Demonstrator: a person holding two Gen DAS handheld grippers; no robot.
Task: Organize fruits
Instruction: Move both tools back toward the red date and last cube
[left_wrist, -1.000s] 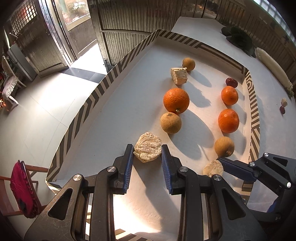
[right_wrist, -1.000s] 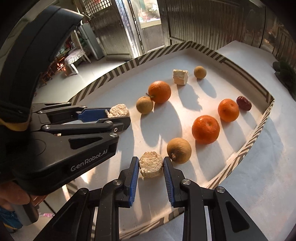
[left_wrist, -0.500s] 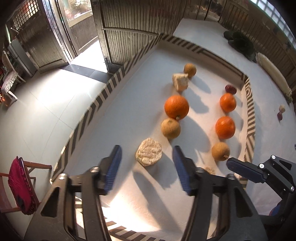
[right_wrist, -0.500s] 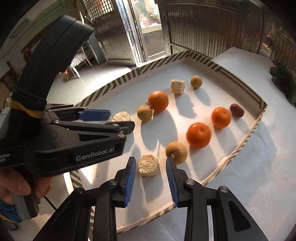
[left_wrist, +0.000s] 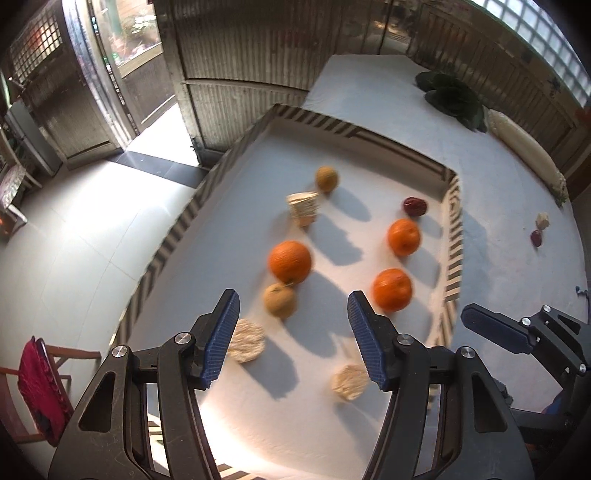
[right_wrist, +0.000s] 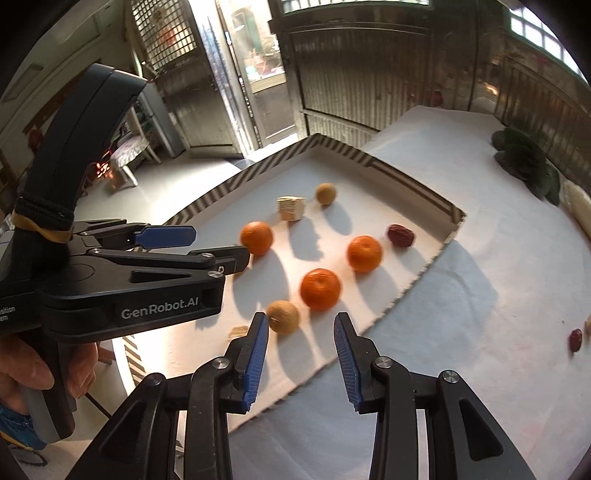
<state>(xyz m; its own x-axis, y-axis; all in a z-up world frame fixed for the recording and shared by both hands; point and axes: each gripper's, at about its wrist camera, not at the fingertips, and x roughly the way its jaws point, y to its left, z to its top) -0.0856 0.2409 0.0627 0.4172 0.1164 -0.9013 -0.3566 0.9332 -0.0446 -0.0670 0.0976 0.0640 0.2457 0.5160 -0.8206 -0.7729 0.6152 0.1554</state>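
Observation:
A shallow tray with a striped rim holds two rows of fruit. One row has a round cracker, a brown fruit, a big orange, a beige cube and a small brown fruit. The other row has a cracker, two oranges and a red date. My left gripper is open and empty above the tray's near end. My right gripper is open and empty beside a brown fruit.
A red date and a pale piece lie on the white table outside the tray, at the right. Dark green leaves and a white vegetable lie at the far table edge. A red-cushioned chair stands on the floor at the left.
Both grippers let go of their crackers, opened wide and pulled up and back from the tray. The two crackers now lie on the tray at the near ends of the rows.

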